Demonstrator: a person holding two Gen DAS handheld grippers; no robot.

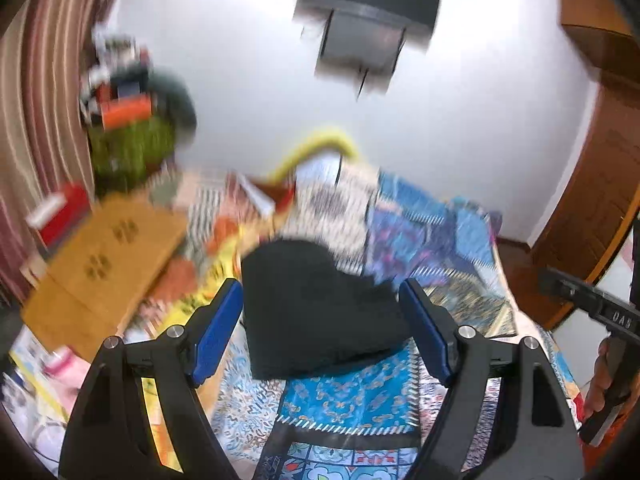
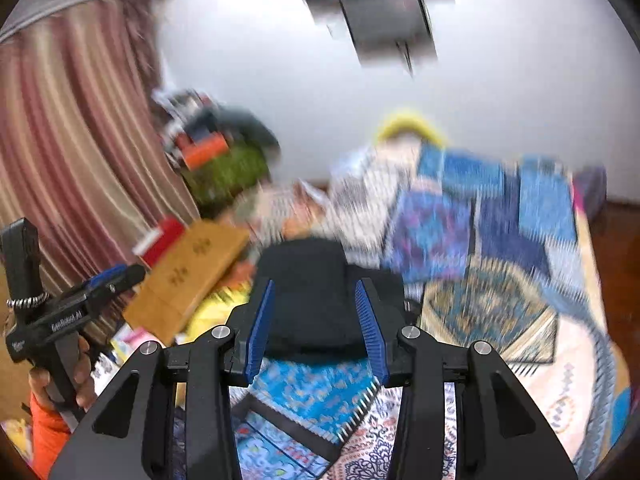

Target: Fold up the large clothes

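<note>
The black folded cloth point(image 1: 316, 312) lay on the patchwork blanket point(image 1: 352, 400), both the left gripper point(image 1: 320, 328) and right gripper point(image 2: 316, 328) were wide and empty above it, so it looked done and next called for a fresh piece.

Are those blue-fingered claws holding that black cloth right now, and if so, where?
No, nothing is held. Both the left gripper and right gripper are open, with the folded black garment lying on the patterned bedspread beyond their fingers.

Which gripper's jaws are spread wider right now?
The left gripper: its blue fingers stand wider than the folded black garment. The right gripper is open too, but narrower.
</note>
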